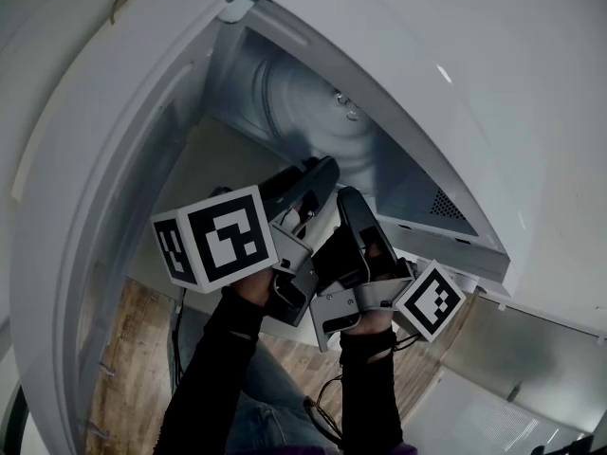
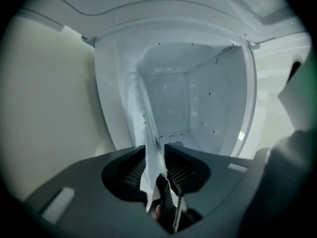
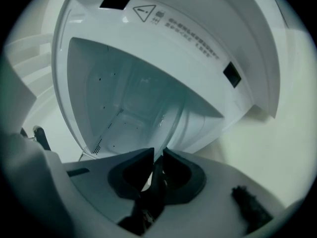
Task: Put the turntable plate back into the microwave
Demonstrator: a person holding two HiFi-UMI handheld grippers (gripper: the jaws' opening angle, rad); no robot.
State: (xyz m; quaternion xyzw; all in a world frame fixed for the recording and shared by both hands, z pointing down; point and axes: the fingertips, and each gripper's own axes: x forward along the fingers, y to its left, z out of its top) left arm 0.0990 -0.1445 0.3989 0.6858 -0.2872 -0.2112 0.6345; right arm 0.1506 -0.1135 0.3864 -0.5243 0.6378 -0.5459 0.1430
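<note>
The clear glass turntable plate [image 1: 313, 112] lies partly inside the open microwave [image 1: 417, 197], with its near rim at the cavity mouth. Both grippers meet that rim side by side. In the left gripper view the plate [image 2: 146, 123] runs edge-on between the jaws of my left gripper [image 2: 153, 150], and the gap is wider than the rim, so the pads stand off it. My right gripper [image 3: 158, 152] has its jaws drawn close on the rim of the plate [image 3: 166, 128]. In the head view the left gripper [image 1: 322, 166] is just left of the right gripper [image 1: 349, 197].
The microwave door [image 1: 95, 207] hangs open at the left, close beside my left arm. The white cavity [image 2: 198, 108] is deep and lit, with a speckled floor. Wooden flooring [image 1: 133, 349] and cables show below, and white cabinet fronts [image 1: 493, 406] stand at lower right.
</note>
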